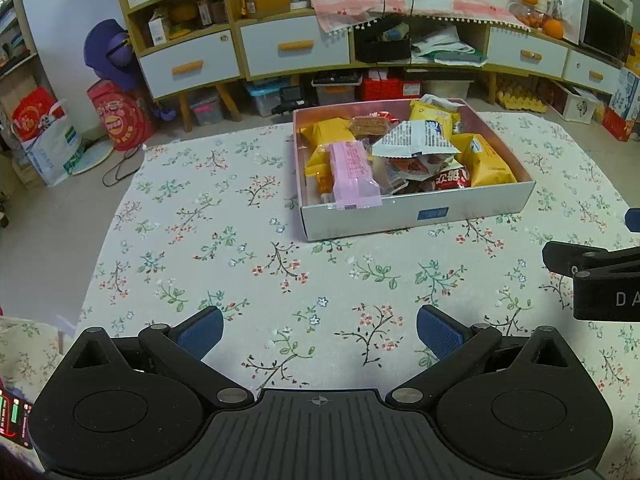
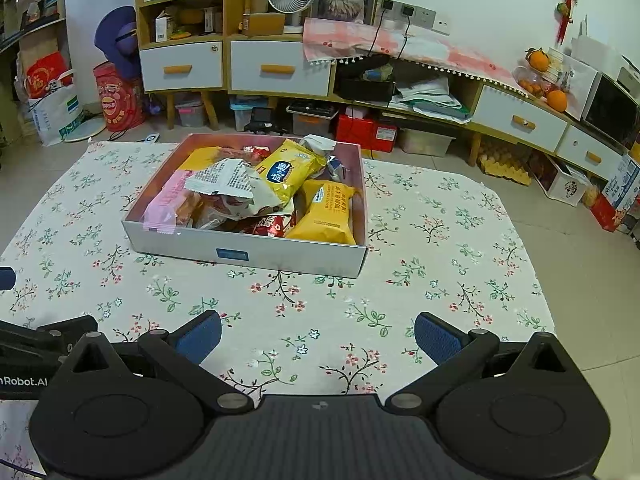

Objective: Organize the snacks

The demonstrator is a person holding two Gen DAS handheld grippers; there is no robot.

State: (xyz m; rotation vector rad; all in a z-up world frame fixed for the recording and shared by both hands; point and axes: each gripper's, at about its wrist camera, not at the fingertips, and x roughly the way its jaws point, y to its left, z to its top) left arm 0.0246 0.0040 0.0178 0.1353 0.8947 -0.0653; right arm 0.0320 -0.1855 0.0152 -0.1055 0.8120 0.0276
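We judge the job nearly done — the snacks (image 2: pixel 256 196) all lie heaped in the box (image 1: pixel 416 216) mid-table, none loose on the cloth (image 1: pixel 240 248). Our left gripper (image 1: pixel 320 330) and right gripper (image 2: pixel 318 332) hover short of it — jaws apart, empty.

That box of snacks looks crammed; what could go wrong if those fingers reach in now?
The pink packet already hangs over the front wall of the box, so a nudge might tip it onto the tablecloth. The white packet lies loose on top of the pile and could slide off. Both the left gripper and right gripper are open and empty.
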